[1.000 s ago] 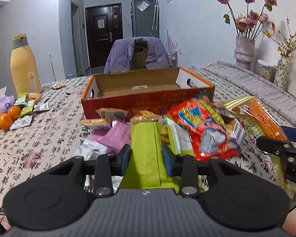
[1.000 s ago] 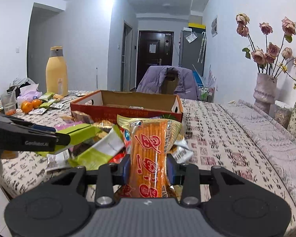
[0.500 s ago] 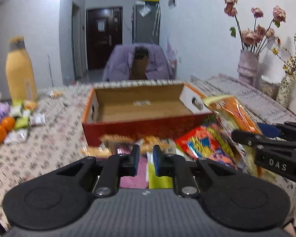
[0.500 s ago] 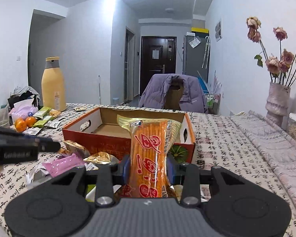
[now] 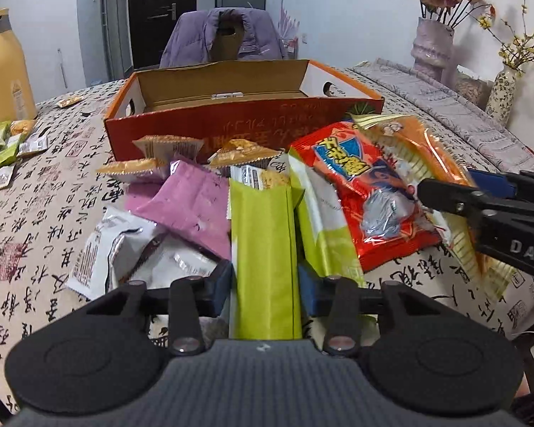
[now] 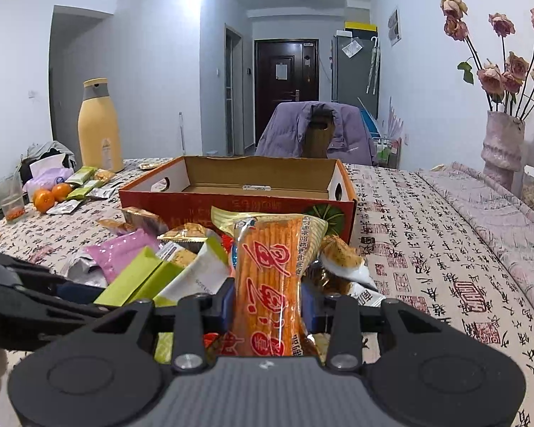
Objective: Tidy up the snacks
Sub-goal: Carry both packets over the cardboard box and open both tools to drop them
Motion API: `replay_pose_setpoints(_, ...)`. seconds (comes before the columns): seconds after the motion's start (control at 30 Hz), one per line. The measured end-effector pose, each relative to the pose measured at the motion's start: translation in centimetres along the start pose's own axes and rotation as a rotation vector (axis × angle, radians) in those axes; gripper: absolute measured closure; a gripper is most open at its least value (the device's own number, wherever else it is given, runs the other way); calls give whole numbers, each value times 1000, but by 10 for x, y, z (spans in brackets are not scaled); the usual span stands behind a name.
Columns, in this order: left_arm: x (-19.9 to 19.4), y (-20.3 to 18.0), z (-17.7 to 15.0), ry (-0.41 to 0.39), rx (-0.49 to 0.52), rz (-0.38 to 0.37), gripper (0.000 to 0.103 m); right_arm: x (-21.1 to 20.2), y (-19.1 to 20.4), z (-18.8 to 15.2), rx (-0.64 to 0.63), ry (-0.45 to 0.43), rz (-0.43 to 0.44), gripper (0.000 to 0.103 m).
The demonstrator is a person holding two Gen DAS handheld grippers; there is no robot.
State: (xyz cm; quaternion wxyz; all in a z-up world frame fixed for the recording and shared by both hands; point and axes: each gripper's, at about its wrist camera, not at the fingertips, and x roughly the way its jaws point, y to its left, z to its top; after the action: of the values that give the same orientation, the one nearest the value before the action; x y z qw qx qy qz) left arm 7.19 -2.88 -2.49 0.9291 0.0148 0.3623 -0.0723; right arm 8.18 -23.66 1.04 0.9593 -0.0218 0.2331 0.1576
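An open orange cardboard box (image 5: 231,124) stands on the patterned tablecloth, with a heap of snack packets in front of it. A lime-green packet (image 5: 263,249) lies on the heap between the jaws of my left gripper (image 5: 264,284). Those jaws are opening, and the blue pads stand just beside the packet's edges. My right gripper (image 6: 268,302) is shut on a long orange snack-stick pack (image 6: 270,277), held just before the box (image 6: 231,203). From the left wrist view the right gripper (image 5: 480,210) comes in from the right, over a red packet (image 5: 363,195). A pink packet (image 5: 192,203) lies left of the green one.
A tall yellow bottle (image 6: 98,124), oranges (image 6: 51,194), small packets and a glass (image 6: 9,195) sit at the left. Two vases with flowers (image 5: 430,46) stand at the right. A chair with a purple jacket (image 6: 317,131) is behind the box.
The left gripper, nearly closed and raised half a second ago, has come down and its jaws now stand wider around the green packet. The right gripper has carried the orange pack nearer the box.
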Motion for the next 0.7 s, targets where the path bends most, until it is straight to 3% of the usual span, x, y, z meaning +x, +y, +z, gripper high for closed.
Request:
replay_pose_setpoints(0.33, -31, 6, 16, -117, -10, -4, 67, -5, 3, 13, -8, -40, 1, 67)
replay_pose_setpoints(0.7, -35, 19, 99, -279, -18, 69, 67, 36, -2, 82, -55, -130, -16, 67)
